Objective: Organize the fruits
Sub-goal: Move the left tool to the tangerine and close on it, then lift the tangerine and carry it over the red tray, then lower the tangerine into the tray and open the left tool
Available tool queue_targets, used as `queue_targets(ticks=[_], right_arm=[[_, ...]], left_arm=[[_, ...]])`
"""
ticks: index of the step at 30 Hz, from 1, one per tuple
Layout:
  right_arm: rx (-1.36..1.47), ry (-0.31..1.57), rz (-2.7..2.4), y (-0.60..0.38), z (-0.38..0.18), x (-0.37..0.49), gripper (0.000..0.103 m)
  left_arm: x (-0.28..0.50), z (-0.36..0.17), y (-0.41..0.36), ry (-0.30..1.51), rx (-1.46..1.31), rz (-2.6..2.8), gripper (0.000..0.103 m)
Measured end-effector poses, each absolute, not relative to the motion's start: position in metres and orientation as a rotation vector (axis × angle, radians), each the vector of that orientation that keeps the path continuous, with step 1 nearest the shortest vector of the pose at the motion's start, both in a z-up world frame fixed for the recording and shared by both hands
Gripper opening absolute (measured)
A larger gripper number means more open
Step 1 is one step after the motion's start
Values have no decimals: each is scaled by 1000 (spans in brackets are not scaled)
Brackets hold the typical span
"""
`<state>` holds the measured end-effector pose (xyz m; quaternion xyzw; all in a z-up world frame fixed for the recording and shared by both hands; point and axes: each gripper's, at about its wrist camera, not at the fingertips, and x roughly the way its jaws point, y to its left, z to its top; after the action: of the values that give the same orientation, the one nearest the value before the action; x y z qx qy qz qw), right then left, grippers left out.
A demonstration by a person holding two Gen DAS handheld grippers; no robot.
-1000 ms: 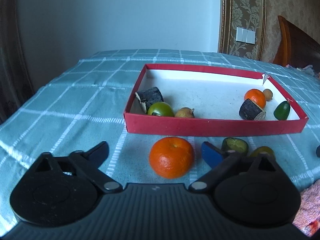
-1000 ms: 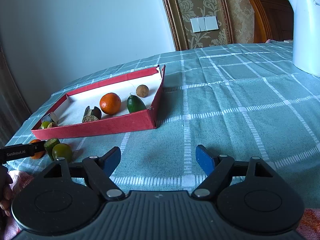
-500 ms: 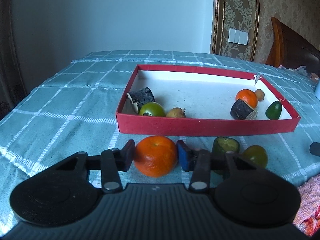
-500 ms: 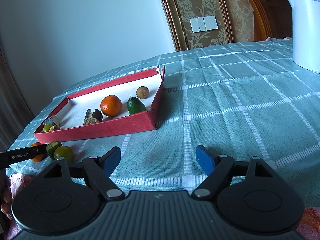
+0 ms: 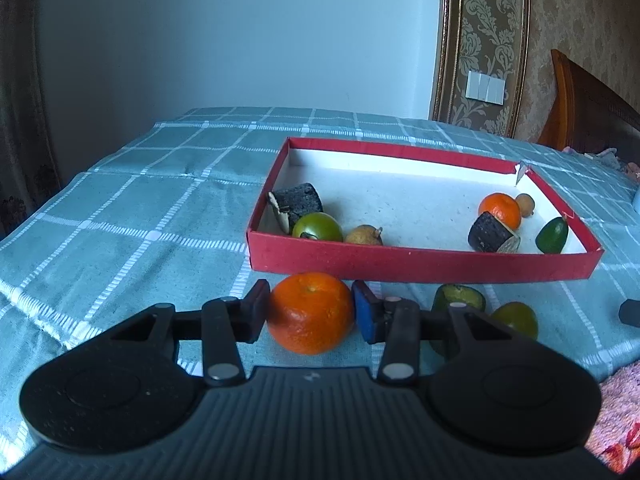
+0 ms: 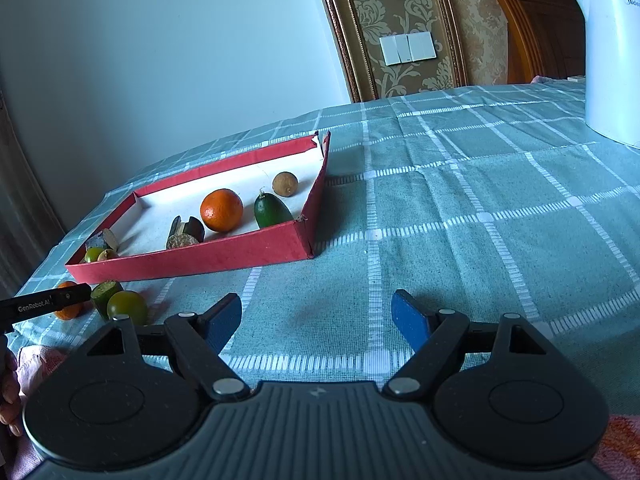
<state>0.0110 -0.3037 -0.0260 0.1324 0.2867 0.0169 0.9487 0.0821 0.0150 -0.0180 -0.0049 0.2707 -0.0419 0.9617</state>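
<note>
Orange (image 5: 311, 312) btwn left tongs (image 5: 310, 314), closing, pads touching | right tongs (image 6: 318, 320) spread, empty

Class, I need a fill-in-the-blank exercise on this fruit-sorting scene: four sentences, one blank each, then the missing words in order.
1. The left claw is closing on an ____ fruit on the cloth.
2. The red tray has a ____ floor inside.
3. The right claw holds ____.
4. The white kettle stands on the checked ____.

Missing words: orange; white; nothing; tablecloth
</note>
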Motion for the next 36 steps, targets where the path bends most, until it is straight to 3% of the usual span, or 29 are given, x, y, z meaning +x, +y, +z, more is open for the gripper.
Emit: queue_targets(ticks=[21, 36], right_arm=[[317, 569, 52, -310, -27, 9, 84], [360, 557, 76, -314, -27, 9, 89]], left_arm=[[100, 30, -5, 408, 61, -73, 41], [174, 11, -22, 521, 43, -78, 41]])
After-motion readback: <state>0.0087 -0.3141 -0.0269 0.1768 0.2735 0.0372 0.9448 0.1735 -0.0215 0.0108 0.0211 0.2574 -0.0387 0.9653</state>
